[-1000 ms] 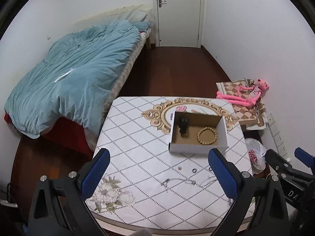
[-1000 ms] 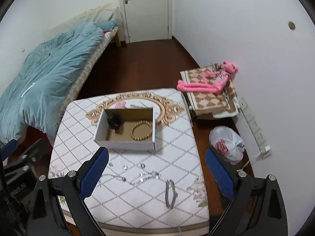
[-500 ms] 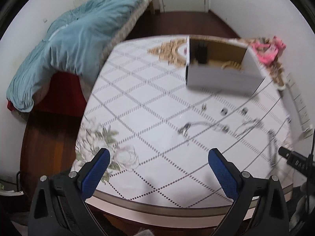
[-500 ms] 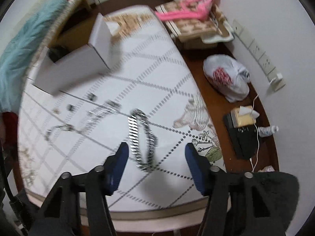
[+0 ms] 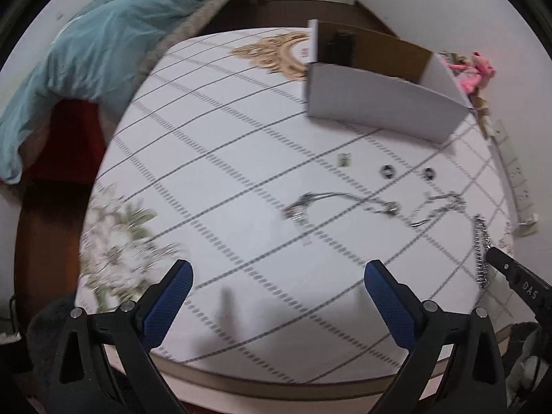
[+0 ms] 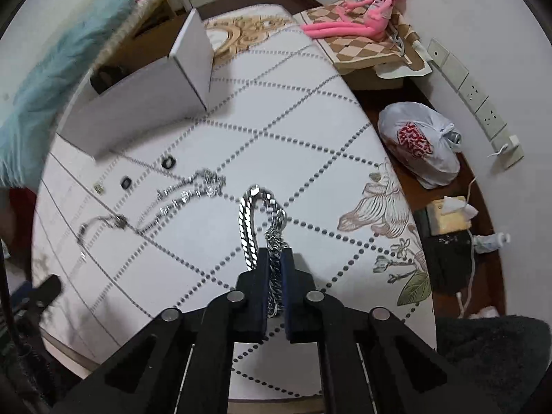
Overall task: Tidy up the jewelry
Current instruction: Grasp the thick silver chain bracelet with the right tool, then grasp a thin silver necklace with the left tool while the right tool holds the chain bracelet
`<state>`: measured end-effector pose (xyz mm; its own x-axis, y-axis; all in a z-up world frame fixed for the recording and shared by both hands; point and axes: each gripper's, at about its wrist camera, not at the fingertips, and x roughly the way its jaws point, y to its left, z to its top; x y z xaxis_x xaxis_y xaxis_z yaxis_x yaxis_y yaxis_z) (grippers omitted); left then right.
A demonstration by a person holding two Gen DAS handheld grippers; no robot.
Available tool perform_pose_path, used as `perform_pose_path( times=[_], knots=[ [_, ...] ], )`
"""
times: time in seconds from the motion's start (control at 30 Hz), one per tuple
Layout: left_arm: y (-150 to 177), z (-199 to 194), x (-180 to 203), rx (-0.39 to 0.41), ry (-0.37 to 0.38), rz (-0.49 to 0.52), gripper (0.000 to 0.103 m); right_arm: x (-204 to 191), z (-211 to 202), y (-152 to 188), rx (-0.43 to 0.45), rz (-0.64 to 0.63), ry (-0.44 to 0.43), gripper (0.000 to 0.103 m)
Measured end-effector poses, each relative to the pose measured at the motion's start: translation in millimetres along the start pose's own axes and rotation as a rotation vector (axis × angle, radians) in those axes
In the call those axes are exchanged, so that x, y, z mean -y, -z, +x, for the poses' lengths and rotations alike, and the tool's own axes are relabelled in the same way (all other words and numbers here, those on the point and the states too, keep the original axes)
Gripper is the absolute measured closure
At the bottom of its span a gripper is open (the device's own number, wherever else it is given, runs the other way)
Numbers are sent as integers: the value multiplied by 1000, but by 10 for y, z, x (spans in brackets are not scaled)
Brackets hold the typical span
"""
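Note:
My right gripper is shut on a thick silver chain bracelet lying on the white patterned table; the chain also shows in the left wrist view. My left gripper is open and empty over the table's near edge. Thin silver necklaces, two dark rings and a small clasp lie loose on the table. An open white cardboard box stands behind them with a dark item inside.
A bed with a teal duvet stands left of the table. A pink plush toy lies on a checkered box at right. A white plastic bag, a power strip and cables are on the floor beside the table.
My right gripper dropped onto the thick chain and shut on it. My left gripper moved lower and closer to the table, still open.

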<state>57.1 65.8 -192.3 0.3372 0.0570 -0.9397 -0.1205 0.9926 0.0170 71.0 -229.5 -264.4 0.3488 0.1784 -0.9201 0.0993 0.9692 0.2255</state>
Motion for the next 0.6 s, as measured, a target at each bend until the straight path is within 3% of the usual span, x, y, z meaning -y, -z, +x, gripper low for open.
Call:
perform_pose_path(
  times=[0.13,0.3,0.43,0.53,0.6],
  knots=[
    [-87,42,252,10,56,26,5,114,-133,-94,33,63,-80,103],
    [-218,211,509,-5,67,72,8,134,-207,-143,48,62,-97,103],
    [-253,350,681,-22,55,127,26,166,-155,-157,31,47,-95,103],
    [-270,460,757,-40,48,152,48,211,-120,-150,17,56,-88,103],
    [-281,453,782,-18,53,158,57,217,-111,-152,18,49,-74,103]
  ],
)
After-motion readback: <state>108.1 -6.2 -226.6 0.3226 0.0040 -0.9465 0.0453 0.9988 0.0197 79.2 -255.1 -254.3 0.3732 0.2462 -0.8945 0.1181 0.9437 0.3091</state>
